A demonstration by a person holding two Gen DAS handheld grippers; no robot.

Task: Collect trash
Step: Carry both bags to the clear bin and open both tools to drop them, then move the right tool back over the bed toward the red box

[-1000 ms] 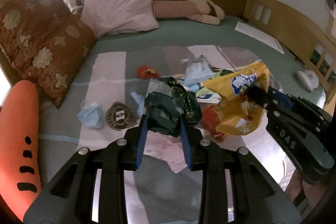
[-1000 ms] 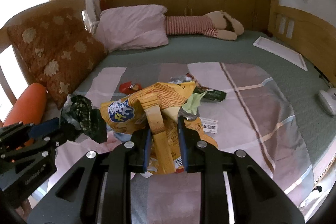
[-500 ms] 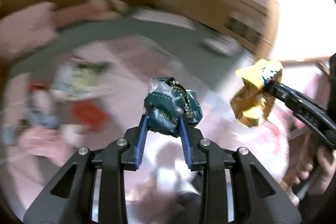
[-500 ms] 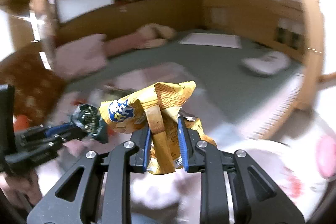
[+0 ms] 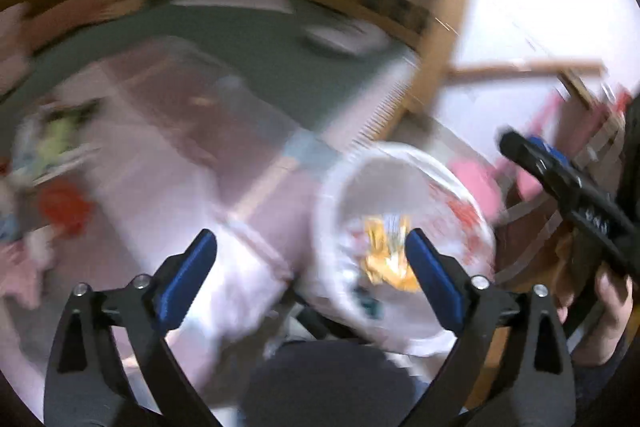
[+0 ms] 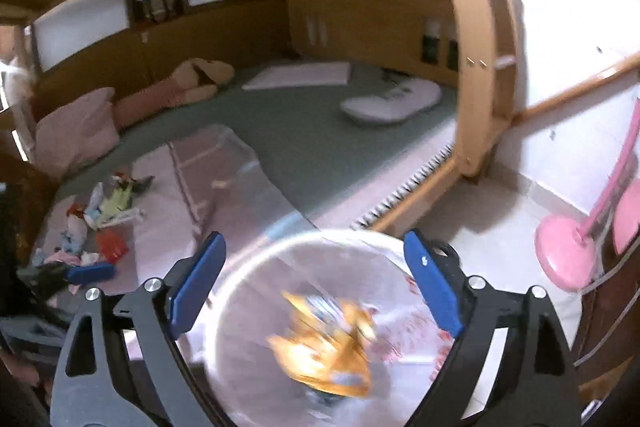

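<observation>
Room: bedroom with a wood-framed bed (image 6: 320, 131), patchwork quilt, tiled floor beside it.
Left wrist view: left gripper (image 5: 312, 259) jaws spread, empty; a second ago they clamped a crumpled green wrapper (image 5: 366, 301), now in the white lined bin (image 5: 332, 195) by the bed.
Right wrist view: right gripper (image 6: 316, 267) jaws released; glossy yellow chip bag (image 6: 324, 343) dropped into the bin.
Remaining: crinkled litter (image 6: 96, 223) on the quilt, well apart from the bin.

You have 2 tongs (image 5: 310, 267) (image 6: 316, 277), both spread wide, and 1 white bin (image 6: 256, 267) holding 1 yellow chip bag (image 6: 324, 351). On the bed (image 6: 320, 143): 1 pink pillow (image 6: 76, 131), 1 litter pile (image 6: 100, 223); right, 1 pink fan (image 6: 568, 251).
</observation>
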